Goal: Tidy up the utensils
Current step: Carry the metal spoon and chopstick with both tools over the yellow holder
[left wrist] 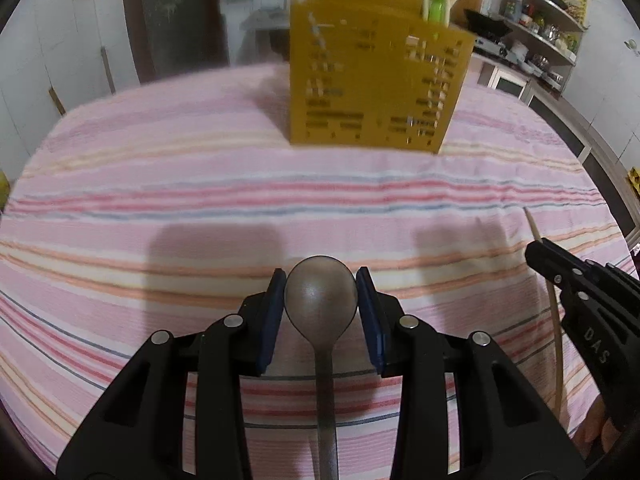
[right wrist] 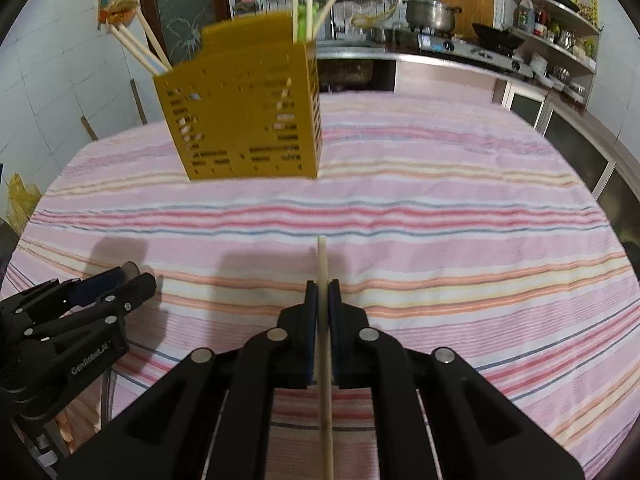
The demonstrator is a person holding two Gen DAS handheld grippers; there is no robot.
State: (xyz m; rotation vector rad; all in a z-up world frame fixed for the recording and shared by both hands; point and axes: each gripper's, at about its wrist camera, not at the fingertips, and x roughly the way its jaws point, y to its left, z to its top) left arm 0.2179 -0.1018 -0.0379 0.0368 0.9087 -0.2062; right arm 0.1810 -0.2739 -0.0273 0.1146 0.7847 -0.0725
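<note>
My left gripper (left wrist: 321, 280) is shut on a grey metal spoon (left wrist: 320, 298), bowl forward, handle running back under the camera. My right gripper (right wrist: 323, 290) is shut on a pale wooden chopstick (right wrist: 322, 264) that points ahead; both are held above the cloth. A yellow perforated utensil holder (left wrist: 372, 80) stands at the far side of the table, also in the right wrist view (right wrist: 248, 108), with several chopsticks (right wrist: 140, 46) and a green item sticking out. The right gripper shows at the right edge of the left wrist view (left wrist: 580, 280); the left gripper shows at the lower left of the right wrist view (right wrist: 132, 280).
The table carries a pink striped cloth (right wrist: 440, 220). Behind it are a kitchen counter with a gas stove and pot (right wrist: 432, 12), shelves of jars (right wrist: 560, 32) at right, and a white tiled wall at left.
</note>
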